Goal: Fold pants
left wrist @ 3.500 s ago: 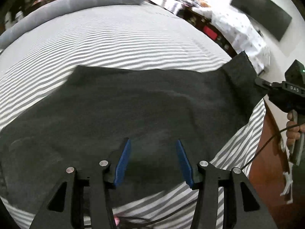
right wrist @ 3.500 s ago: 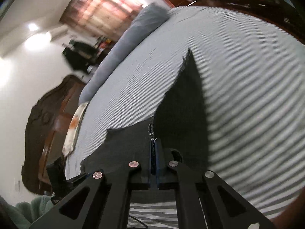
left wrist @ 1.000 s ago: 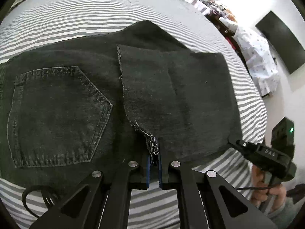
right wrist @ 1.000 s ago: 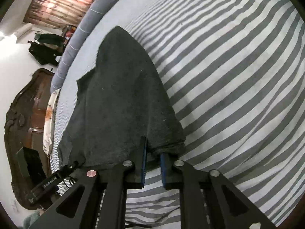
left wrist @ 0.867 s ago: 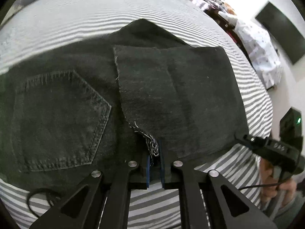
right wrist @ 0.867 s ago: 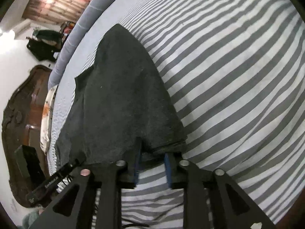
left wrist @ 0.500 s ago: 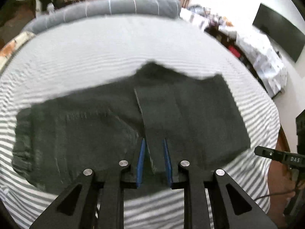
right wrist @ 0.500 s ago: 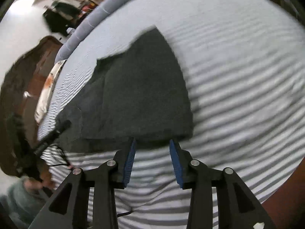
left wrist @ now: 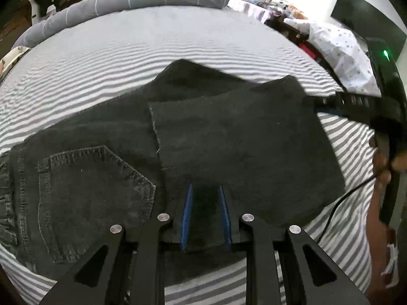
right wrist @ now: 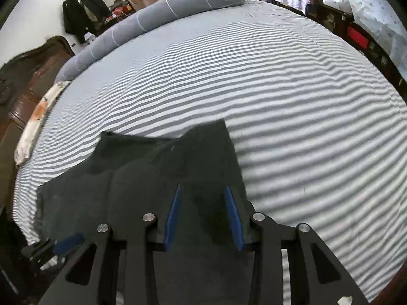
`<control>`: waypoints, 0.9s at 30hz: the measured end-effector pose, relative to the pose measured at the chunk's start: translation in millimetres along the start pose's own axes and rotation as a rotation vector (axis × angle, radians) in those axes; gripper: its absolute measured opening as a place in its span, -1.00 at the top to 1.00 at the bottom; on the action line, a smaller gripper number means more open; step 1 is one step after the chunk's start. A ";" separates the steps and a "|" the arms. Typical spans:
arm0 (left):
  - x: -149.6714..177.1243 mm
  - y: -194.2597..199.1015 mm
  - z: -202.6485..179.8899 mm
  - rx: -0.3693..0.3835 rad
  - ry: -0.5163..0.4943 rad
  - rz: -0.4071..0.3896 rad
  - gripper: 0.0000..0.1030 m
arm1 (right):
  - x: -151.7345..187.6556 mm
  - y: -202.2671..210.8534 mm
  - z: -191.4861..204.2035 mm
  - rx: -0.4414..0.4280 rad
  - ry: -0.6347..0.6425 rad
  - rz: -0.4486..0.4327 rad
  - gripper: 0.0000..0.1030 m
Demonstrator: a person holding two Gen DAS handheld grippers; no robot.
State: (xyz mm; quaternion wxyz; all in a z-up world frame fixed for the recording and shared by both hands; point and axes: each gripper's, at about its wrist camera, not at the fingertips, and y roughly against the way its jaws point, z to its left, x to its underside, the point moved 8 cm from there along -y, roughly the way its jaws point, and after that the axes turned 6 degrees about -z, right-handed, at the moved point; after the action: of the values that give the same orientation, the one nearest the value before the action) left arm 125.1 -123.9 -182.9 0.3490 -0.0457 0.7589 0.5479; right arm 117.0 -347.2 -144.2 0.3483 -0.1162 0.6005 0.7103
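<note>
Pants folded on striped bed — both grippers' fingers apart, no legible writing

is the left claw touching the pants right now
Cannot tell. In the left wrist view the left claw is open over the pants, but no gap or contact shows plainly.

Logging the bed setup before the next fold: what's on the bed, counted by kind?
Pants: 1, black jeans, legs folded over the seat
Bolster pillow: 1, grey, at the far edge
Patterned cloth: 1, by the headboard; what it is I cannot tell
Total: 3
</note>
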 end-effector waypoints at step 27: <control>41.3 11.1 -21.6 0.029 -0.092 0.001 0.55 | 118.0 54.6 -9.8 0.079 0.017 0.106 0.34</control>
State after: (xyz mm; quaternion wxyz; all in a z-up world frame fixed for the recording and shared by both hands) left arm 78.7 -125.2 -194.6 0.3838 -0.0151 0.7499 0.5386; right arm -6.2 -316.4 -173.4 0.3095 -0.0764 0.6362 0.7026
